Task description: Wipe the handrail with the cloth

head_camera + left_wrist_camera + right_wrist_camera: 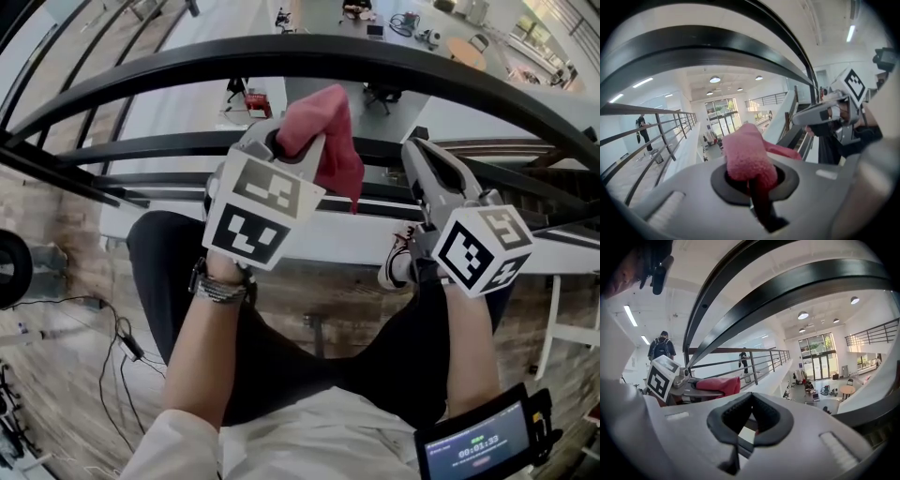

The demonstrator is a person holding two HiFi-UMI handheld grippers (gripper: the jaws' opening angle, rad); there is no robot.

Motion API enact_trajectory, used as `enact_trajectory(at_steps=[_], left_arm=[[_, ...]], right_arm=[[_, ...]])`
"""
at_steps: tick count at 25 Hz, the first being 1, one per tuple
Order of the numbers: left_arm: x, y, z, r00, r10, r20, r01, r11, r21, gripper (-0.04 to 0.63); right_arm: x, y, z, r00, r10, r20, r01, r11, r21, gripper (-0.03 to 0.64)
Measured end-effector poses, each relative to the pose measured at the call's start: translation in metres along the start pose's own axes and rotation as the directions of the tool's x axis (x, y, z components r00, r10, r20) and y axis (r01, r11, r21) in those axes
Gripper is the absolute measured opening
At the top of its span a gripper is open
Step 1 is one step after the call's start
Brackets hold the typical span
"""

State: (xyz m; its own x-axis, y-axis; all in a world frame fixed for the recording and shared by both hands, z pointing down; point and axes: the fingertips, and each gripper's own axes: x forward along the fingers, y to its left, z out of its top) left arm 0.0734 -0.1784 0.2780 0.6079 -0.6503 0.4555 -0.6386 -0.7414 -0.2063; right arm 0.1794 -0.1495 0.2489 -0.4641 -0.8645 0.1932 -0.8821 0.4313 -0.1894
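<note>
The black handrail (pixel 328 52) arcs across the top of the head view, just above both grippers. My left gripper (pixel 281 141) is shut on a pink cloth (pixel 323 131) that bunches out of its jaws and hangs a little below the rail. In the left gripper view the cloth (pixel 747 157) fills the jaw gap of the left gripper (pixel 752 180), with the handrail (pixel 693 51) overhead. My right gripper (pixel 417 150) is held beside it on the right, shut with nothing in it. In the right gripper view that gripper (pixel 750 420) is under the rail (pixel 787 287), with the cloth (pixel 717 384) at its left.
Lower black rails (pixel 141 150) run beneath the handrail, and past them is a drop to a floor with desks (pixel 464 47). A screen device (pixel 478 445) sits on the right forearm. Cables (pixel 112 337) lie on the wooden floor at left. People stand on a far walkway (pixel 661 348).
</note>
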Motion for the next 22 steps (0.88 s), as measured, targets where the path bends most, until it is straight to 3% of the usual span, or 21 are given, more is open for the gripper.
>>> enact_trajectory(at_steps=[5, 10, 22], left_arm=[[-0.0019, 0.0057, -0.0011, 0.999, 0.035, -0.019, -0.034, 0.999, 0.031, 0.028], [-0.0014, 0.0050, -0.0008, 1.000, -0.004, -0.030, 0.002, 0.999, -0.045, 0.028], [0.0003, 0.0012, 0.0053, 1.000, -0.001, -0.022, 0.001, 1.000, -0.029, 0.026]], right_arm=[[-0.0002, 0.0013, 0.0033, 1.000, 0.006, 0.001, -0.006, 1.000, -0.009, 0.002], [-0.0056, -0.0023, 0.0059, 1.000, -0.008, 0.007, 0.008, 1.000, 0.007, 0.002], [-0.0015, 0.0039, 0.0086, 1.000, 0.001, -0.002, -0.001, 1.000, -0.012, 0.003]])
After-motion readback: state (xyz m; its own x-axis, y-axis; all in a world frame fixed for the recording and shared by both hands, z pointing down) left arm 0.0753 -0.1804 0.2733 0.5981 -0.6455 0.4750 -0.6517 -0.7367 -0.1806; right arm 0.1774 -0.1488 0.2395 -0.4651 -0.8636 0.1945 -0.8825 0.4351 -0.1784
